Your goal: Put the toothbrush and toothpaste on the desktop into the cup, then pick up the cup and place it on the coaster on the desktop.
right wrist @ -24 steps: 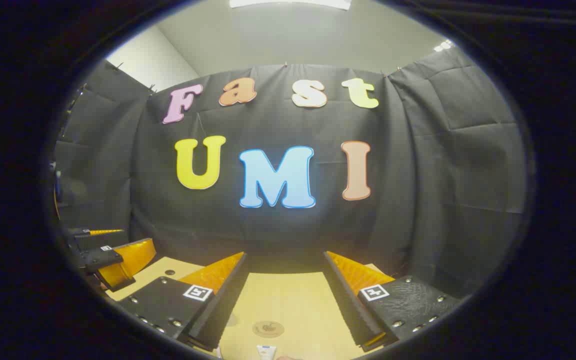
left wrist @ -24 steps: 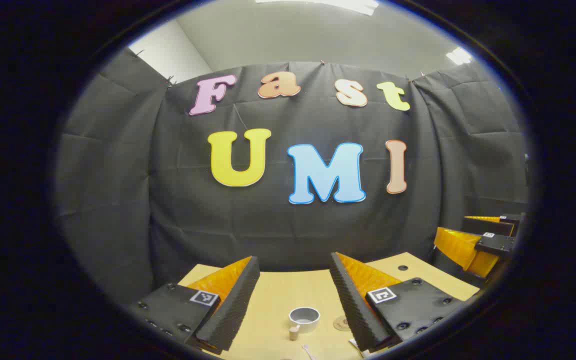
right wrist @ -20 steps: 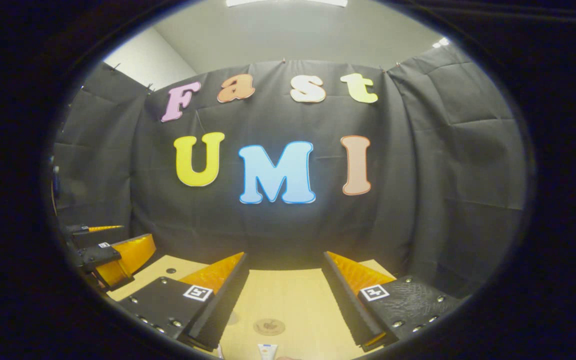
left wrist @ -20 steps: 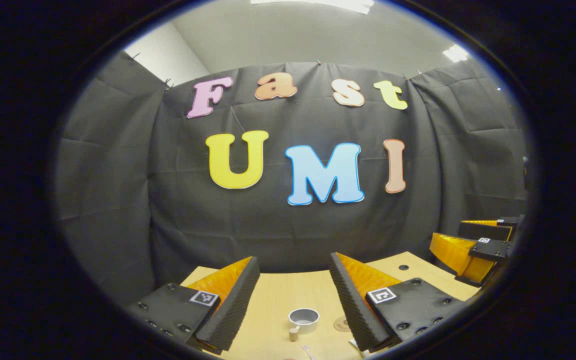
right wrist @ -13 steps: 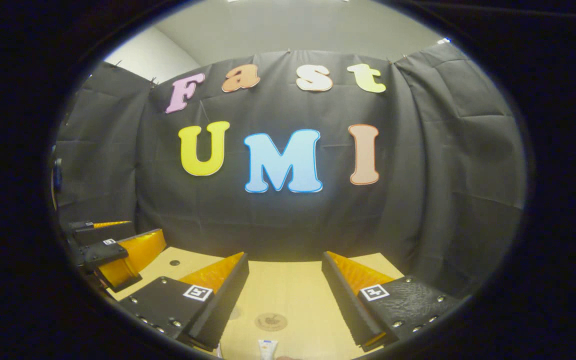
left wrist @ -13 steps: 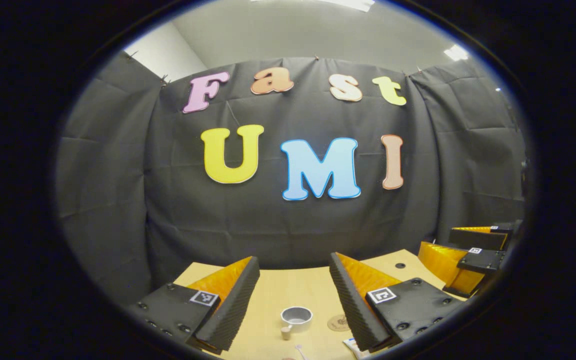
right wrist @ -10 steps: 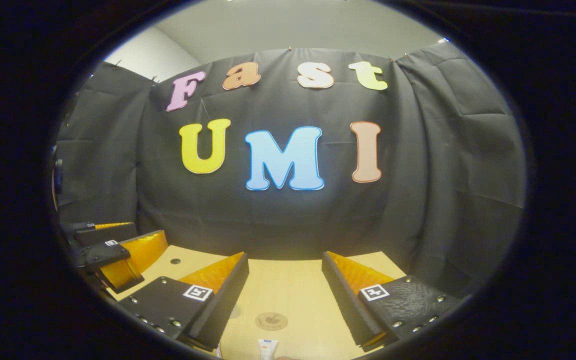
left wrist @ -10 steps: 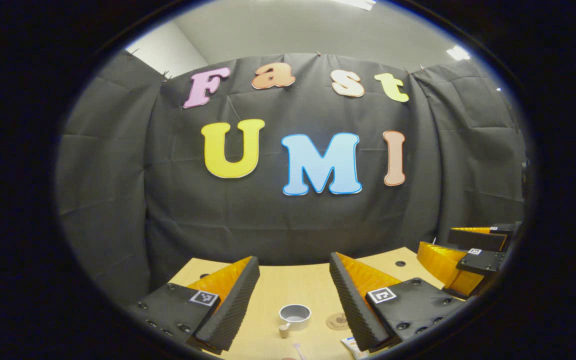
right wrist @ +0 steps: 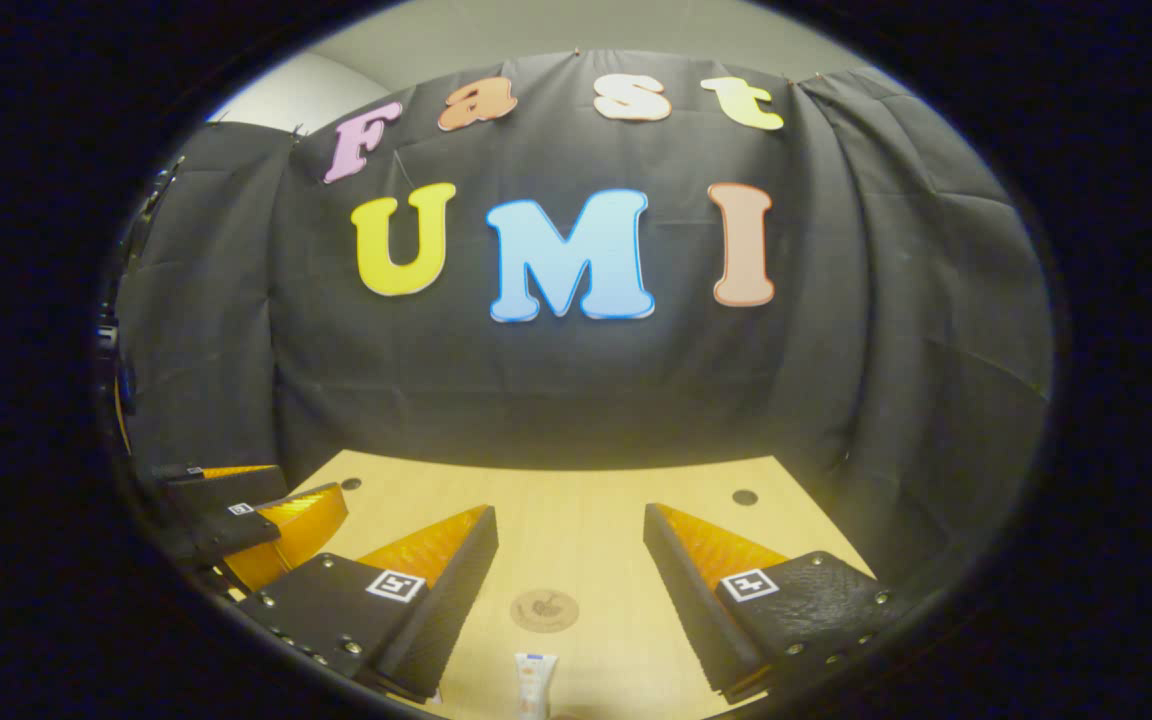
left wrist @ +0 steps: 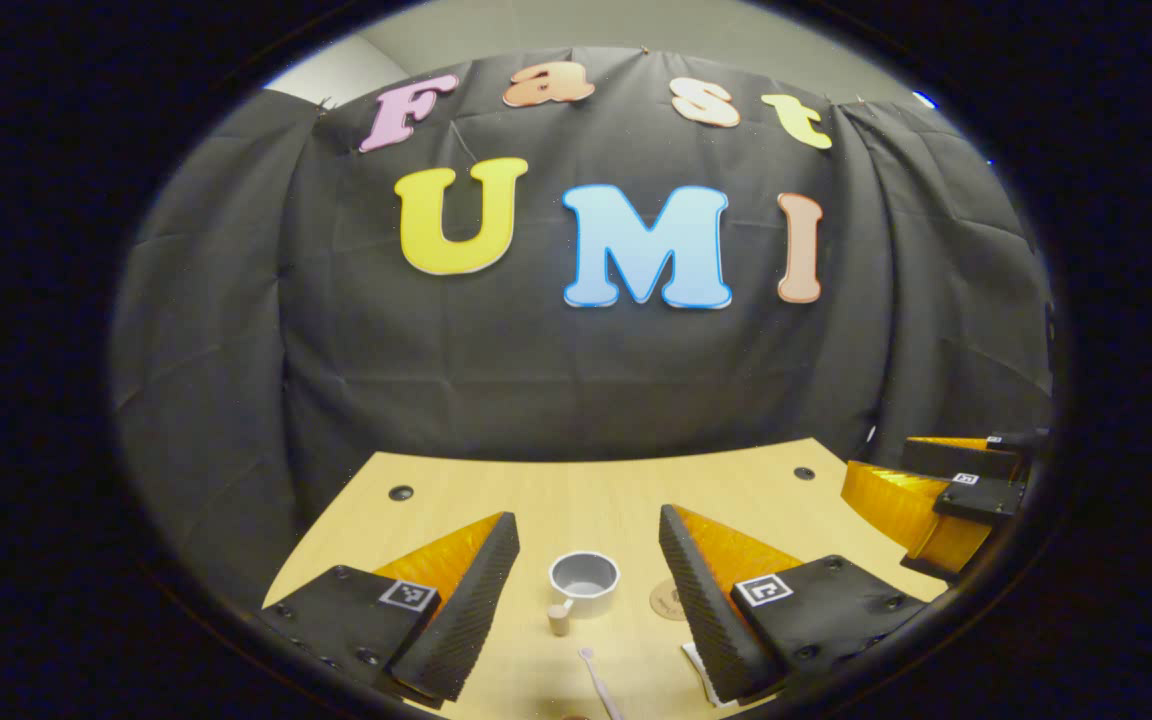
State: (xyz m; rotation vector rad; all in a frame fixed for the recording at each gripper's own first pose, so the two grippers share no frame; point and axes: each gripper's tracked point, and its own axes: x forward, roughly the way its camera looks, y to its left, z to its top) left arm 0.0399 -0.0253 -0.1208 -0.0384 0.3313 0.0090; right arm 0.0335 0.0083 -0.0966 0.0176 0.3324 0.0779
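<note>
Jaws wide apart, empty: left gripper (left wrist: 581, 530), right gripper (right wrist: 568, 522) | toothpaste tube (right wrist: 534, 682) cap toward coaster (right wrist: 544, 609) | toothbrush (left wrist: 598, 683) lengthwise below cup (left wrist: 584, 582)

Left gripper (left wrist: 584, 530): two wedge-shaped ribbed fingers set wide apart, nothing between them, raised above the desk and pointing forward and slightly down.
Left gripper fingers (left wrist: 471, 600): each carries a flat plate with a small square printed marker on top.
Left gripper seen from the right gripper view (right wrist: 246, 525): at the far left edge, level with the right one, fingers one above the other as seen there, parted.
Right gripper (right wrist: 571, 525): fingers spread wide, gripping nothing, held above the desk.
Right gripper seen from the left gripper view (left wrist: 936, 490): at the far right edge, fingers parted.
</note>
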